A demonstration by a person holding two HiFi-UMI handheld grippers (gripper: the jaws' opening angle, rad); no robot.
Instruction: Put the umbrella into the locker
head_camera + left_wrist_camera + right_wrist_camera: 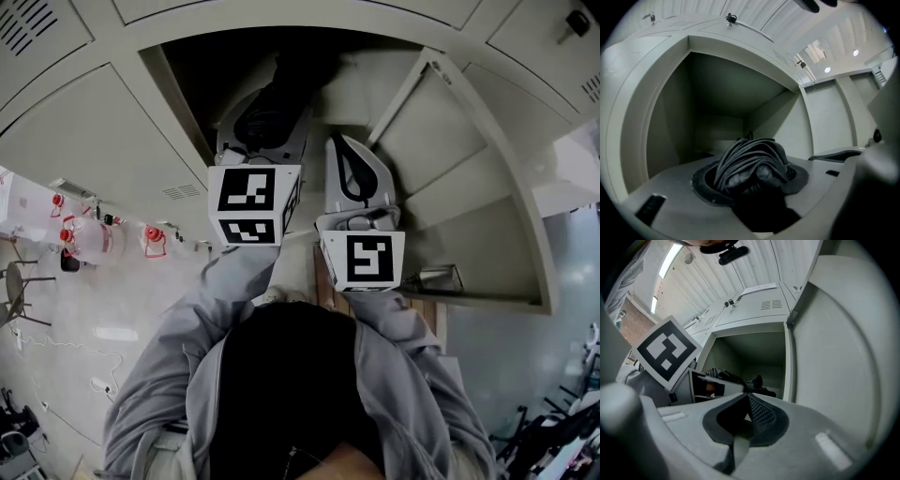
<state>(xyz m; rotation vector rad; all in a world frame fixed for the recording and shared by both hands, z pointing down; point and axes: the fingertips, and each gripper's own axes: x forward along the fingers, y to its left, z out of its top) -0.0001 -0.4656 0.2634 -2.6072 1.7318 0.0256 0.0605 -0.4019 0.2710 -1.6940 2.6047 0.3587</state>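
Observation:
The black folded umbrella lies between the jaws of my left gripper, which is shut on it. Its bunched fabric fills the space between the pads. The umbrella's far end reaches into the dark opening of the open locker, whose bare inside is straight ahead in the left gripper view. My right gripper is just right of the umbrella, in front of the locker, shut with nothing in it. From the right gripper view the umbrella shows at the locker mouth.
The locker door stands swung open to the right, close beside my right gripper. Closed locker doors surround the opening. On the floor to the left are red-capped bottles and a chair.

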